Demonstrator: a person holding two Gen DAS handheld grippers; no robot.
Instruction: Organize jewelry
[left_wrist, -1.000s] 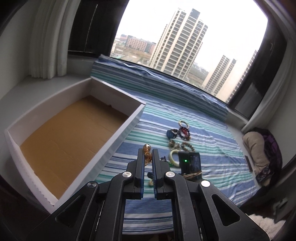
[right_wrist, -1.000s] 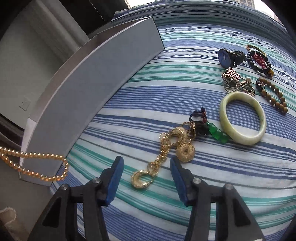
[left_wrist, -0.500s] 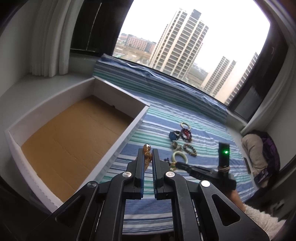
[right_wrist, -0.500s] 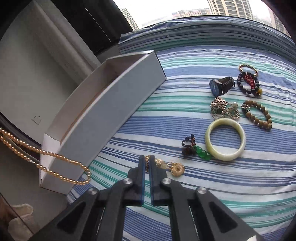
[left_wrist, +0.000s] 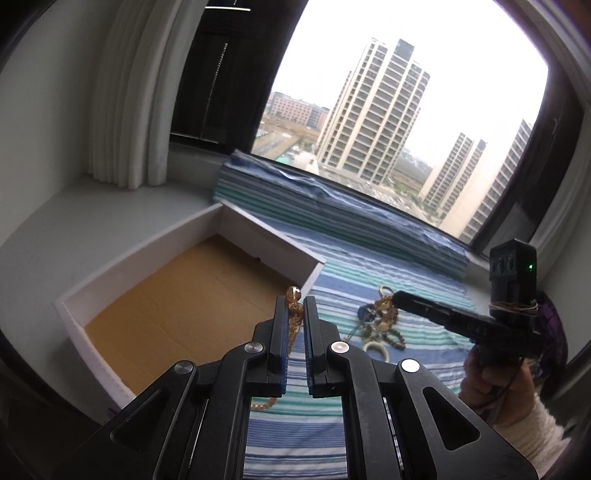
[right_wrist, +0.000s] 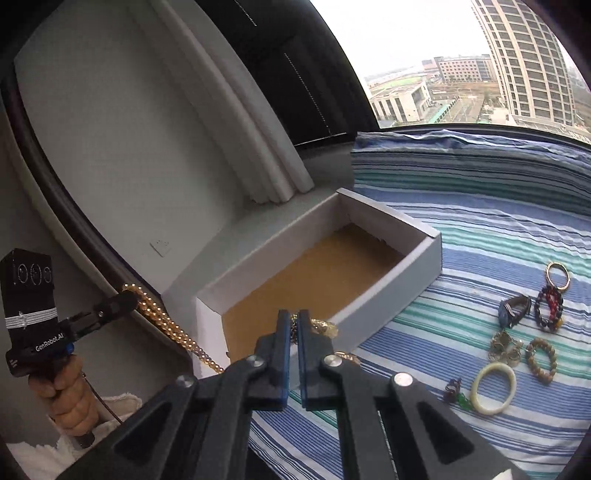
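While the open box (right_wrist: 391, 254) lay ahead and left of both hands, the right gripper (right_wrist: 293, 325) stood nearer, clamped on a gold chain (right_wrist: 325, 326) over its near rim; the left gripper (left_wrist: 295, 314) pinched a bead necklace (left_wrist: 293, 295).

The right gripper (right_wrist: 294, 325) pinches a gold chain necklace (right_wrist: 320, 327) above the white cardboard box with brown floor (right_wrist: 413, 284).

Gold chain (right_wrist: 320, 326) dangling, amber beads (left_wrist: 293, 297) pinched
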